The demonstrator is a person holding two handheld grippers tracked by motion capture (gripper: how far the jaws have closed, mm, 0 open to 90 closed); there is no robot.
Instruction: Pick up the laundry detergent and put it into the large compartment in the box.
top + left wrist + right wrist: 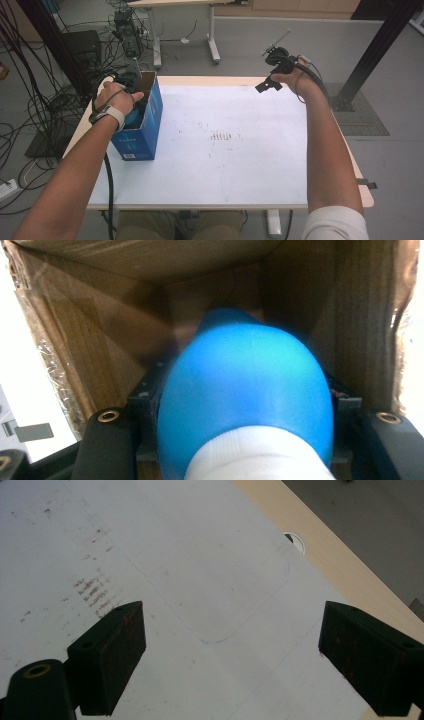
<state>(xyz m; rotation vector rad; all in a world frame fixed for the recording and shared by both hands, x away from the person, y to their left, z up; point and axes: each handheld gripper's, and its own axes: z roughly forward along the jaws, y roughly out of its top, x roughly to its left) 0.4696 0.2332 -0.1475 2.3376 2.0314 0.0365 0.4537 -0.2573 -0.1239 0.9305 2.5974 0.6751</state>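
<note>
A blue carton [145, 136] stands open-topped at the table's left edge. My left gripper [136, 106] reaches down into it, shut on a rounded blue object [133, 118] with a white end. In the left gripper view the blue object [245, 390] sits between the jaws of the left gripper [245, 405], with the carton's brown inner walls [95, 340] around it. My right gripper [270, 76] hangs above the table's far right corner, open. The right gripper [230, 655] has nothing between its jaws above the white tabletop [190, 555].
The white table [225, 165] has dark smudges [222, 136] near its middle. A cable hole [295, 541] lies near the wooden edge strip. Cables and equipment crowd the floor at the left [30, 110]. A black post [380, 45] stands at the back right.
</note>
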